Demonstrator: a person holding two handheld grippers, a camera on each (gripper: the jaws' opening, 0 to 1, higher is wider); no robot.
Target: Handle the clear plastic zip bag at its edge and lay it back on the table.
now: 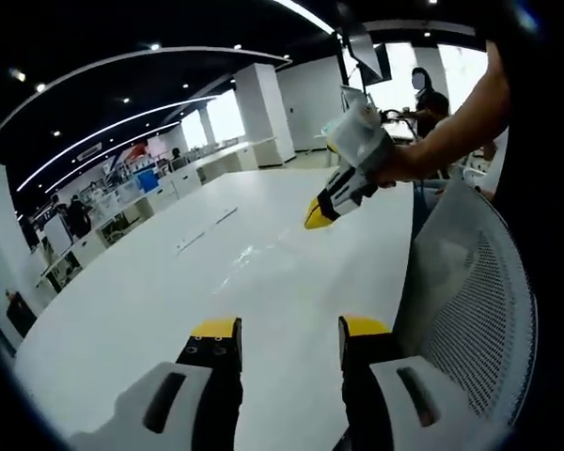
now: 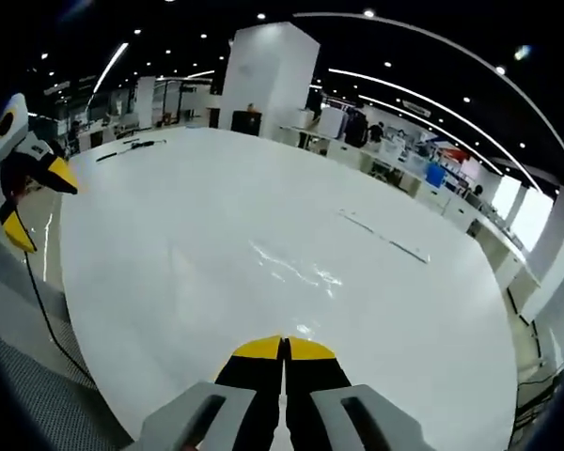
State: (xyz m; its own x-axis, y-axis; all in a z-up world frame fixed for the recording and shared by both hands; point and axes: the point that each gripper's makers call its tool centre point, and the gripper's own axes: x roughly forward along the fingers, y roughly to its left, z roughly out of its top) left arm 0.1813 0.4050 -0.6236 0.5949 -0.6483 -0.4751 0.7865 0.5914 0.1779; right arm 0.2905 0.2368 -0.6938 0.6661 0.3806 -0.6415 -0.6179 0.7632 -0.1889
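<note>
On white tabletop, clear zip bag lying flat mid-surface — barely visible; left gripper fingers apart, hovering; right gripper fingers together, empty; risk — missing thin transparent edge, sliding bag instead.

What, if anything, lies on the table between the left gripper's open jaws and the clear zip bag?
Nothing visible does. In the left gripper view, the left gripper points over bare white table toward the clear zip bag, which lies flat ahead. The right gripper hangs beyond the bag, not in between.
</note>
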